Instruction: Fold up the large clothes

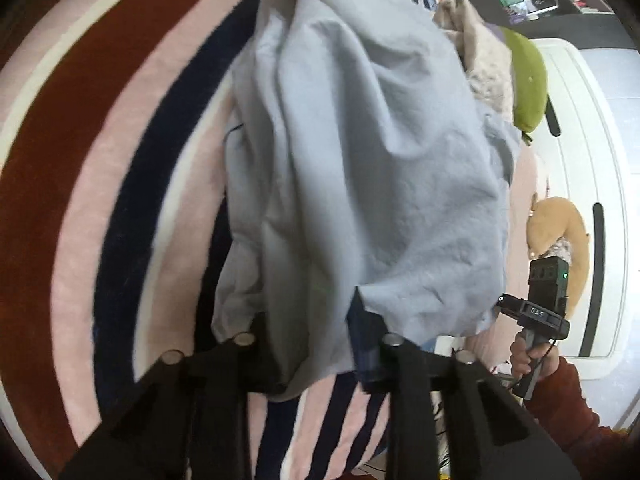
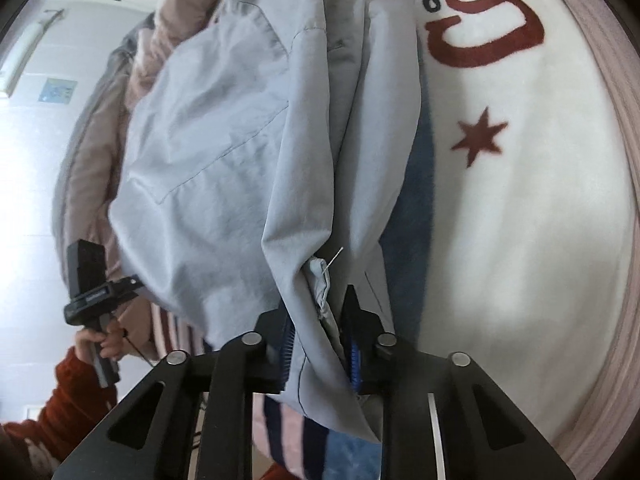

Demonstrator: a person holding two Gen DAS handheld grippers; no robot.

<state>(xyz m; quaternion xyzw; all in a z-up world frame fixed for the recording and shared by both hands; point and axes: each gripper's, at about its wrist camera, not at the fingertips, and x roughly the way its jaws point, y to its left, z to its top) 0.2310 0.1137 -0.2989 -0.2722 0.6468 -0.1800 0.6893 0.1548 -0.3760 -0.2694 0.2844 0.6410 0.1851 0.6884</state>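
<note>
A large light grey-blue garment [image 1: 360, 160] hangs stretched between my two grippers above a striped blanket. My left gripper [image 1: 316, 344] is shut on one edge of it; cloth drapes over and hides the fingertips. My right gripper [image 2: 320, 320] is shut on a bunched hem of the same garment [image 2: 224, 140], with cloth pinched between the blue-padded fingers [image 2: 354, 360]. Each gripper shows in the other's view: the right gripper's body at the right edge of the left wrist view [image 1: 540, 312], the left gripper's body at the left of the right wrist view [image 2: 92, 280].
A pink, white, navy and dark red striped blanket [image 1: 100, 160] lies below; in the right wrist view it is white with a red star [image 2: 520, 200]. Beige and green clothes [image 1: 528, 76] and a tan plush [image 1: 560, 232] lie at the right. A white cabinet [image 1: 600, 160] stands beyond.
</note>
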